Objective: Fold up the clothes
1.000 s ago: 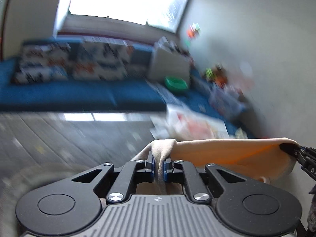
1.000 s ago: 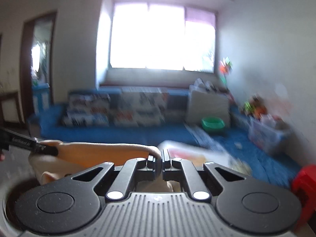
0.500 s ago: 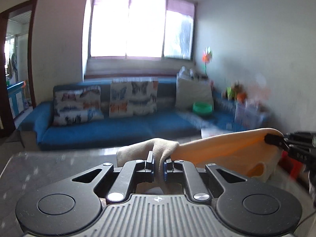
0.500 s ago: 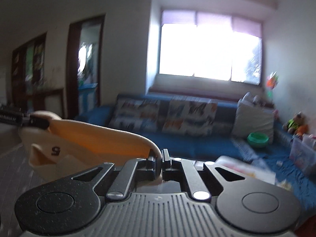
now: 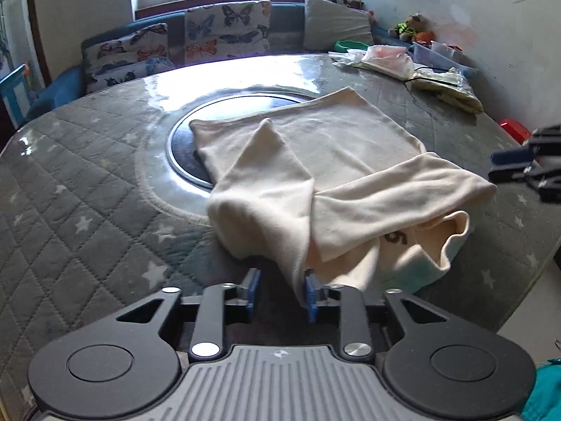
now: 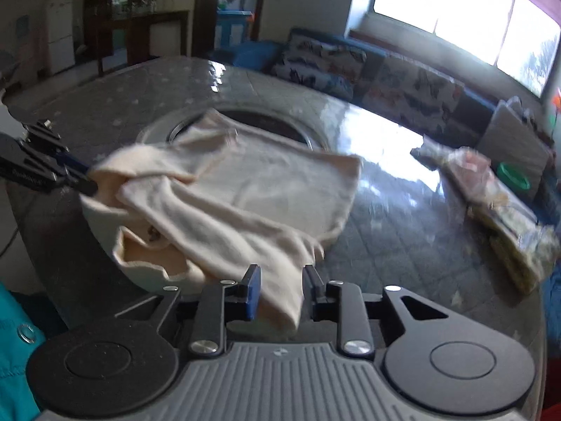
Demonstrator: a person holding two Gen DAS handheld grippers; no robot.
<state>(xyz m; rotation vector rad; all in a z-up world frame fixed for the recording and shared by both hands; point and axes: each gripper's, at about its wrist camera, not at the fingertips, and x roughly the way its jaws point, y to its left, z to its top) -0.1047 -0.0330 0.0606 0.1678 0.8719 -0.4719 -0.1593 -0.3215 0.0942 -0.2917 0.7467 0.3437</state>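
Observation:
A cream garment (image 5: 315, 161) lies on the round table (image 5: 87, 182), its far part flat over the dark centre disc, its near edge bunched with a printed "5" showing. My left gripper (image 5: 279, 293) is open; a cloth corner hangs between its fingers. My right gripper (image 6: 282, 289) is open too, with a cloth fold lying between its fingers. Each gripper shows in the other's view: the right gripper at the right edge (image 5: 526, 172), the left gripper at the left edge (image 6: 45, 168).
The table has a grey quilted star cover under glass and a dark round disc (image 5: 196, 140) in the middle. Bagged clothes (image 5: 445, 84) lie at the far right of the table. A blue sofa with butterfly cushions (image 5: 196, 35) stands behind. Teal fabric (image 6: 14, 368) is near me.
Both grippers were shut on the garment and held it up in the air. Now they have swung down to the table, the garment lies on it, and both have opened.

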